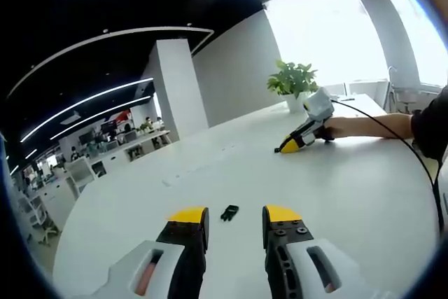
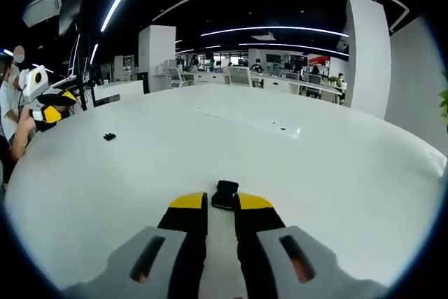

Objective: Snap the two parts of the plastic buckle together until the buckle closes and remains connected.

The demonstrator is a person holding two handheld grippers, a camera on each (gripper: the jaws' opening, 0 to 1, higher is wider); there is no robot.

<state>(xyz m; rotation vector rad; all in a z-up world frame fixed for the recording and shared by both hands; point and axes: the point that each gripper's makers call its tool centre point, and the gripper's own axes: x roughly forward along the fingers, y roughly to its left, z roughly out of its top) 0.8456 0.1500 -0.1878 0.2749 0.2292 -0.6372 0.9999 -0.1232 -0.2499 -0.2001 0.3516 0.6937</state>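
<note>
One black buckle part (image 1: 229, 212) lies on the white table (image 1: 336, 194), just ahead of the gap between my left gripper's (image 1: 234, 213) yellow-tipped jaws, which stand wide open around nothing. The second black buckle part (image 2: 224, 195) sits between the tips of my right gripper (image 2: 221, 202), whose jaws are closed onto it low over the table. From the left gripper view, the right gripper (image 1: 282, 148) rests far across the table in a person's hand. The right gripper view shows the left gripper (image 2: 47, 111) at the far left, with the loose buckle part (image 2: 109, 136) lying in front of it.
A potted plant (image 1: 292, 85) stands at the table's far edge by the window. A black cable (image 1: 395, 136) trails from the right gripper over the tabletop. A flush cover panel (image 2: 248, 122) is set into the middle of the table. Office desks and a white pillar lie beyond.
</note>
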